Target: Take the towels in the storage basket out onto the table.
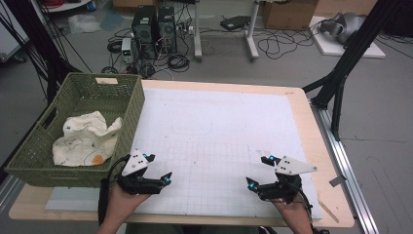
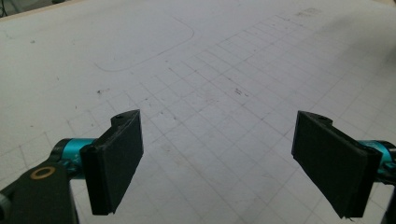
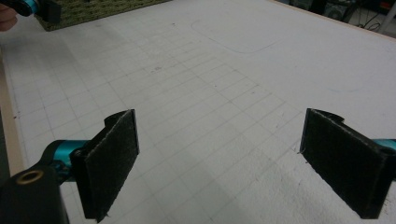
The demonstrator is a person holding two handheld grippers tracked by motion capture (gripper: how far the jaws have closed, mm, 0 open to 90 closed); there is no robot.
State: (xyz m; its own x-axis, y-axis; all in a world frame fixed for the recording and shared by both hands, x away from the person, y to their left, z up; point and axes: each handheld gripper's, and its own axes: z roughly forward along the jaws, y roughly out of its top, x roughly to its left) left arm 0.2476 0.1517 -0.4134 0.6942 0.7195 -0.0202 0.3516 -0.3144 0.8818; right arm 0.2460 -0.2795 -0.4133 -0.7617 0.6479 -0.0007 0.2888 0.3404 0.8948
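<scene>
My left gripper (image 1: 158,168) rests low over the white gridded mat (image 1: 214,141) near the table's front left, jaws wide open with nothing between them. In the left gripper view its two black pads (image 2: 116,161) frame bare mat (image 2: 215,93). My right gripper (image 1: 260,171) sits near the front right, also open and holding nothing. Its pads (image 3: 109,161) spread wide over the mat (image 3: 210,88) in the right gripper view. A green woven basket (image 1: 122,109) stands at the left edge with a cream patterned cloth (image 1: 85,139) crumpled inside.
The wooden table (image 1: 319,156) borders the mat on all sides. Black frame legs (image 1: 341,78) stand at the right, and computers and cables (image 1: 156,34) lie on the floor beyond the far edge. The basket (image 3: 93,11) shows at the top left of the right gripper view.
</scene>
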